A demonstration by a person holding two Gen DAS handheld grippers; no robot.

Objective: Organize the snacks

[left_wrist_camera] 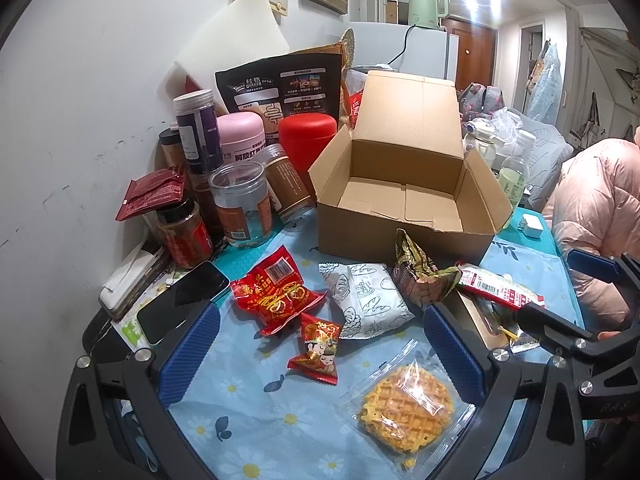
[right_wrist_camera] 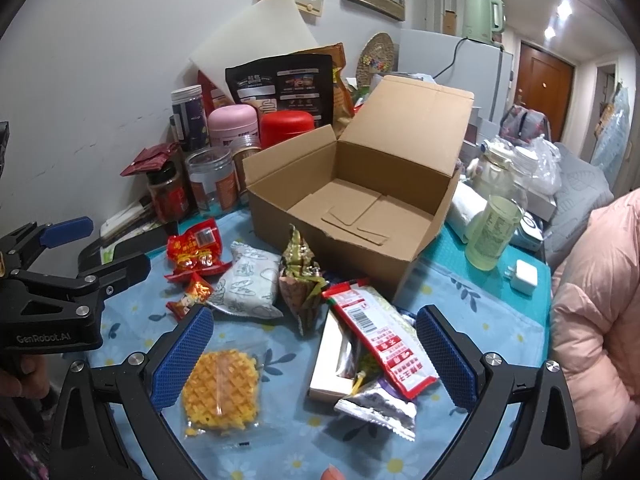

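Between both sets of spread blue fingers: loose snacks, nothing gripped.
Left gripper (left_wrist_camera: 320, 354) frames a small red candy packet (left_wrist_camera: 316, 348); right gripper (right_wrist_camera: 314, 356) frames a red-and-white wrapper (right_wrist_camera: 380, 340); open brown cardboard box (right_wrist_camera: 352, 204) sits beyond the fingertips.

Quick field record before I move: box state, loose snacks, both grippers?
cardboard box: open, nothing inside
waffle pack: on the tablecloth, nearest the grippers
white bread packet: in front of box
red snack pack: left of the bread packet
red-and-white sachet: atop the right-hand pile
left gripper: open, holding nothing
right gripper: open, holding nothing
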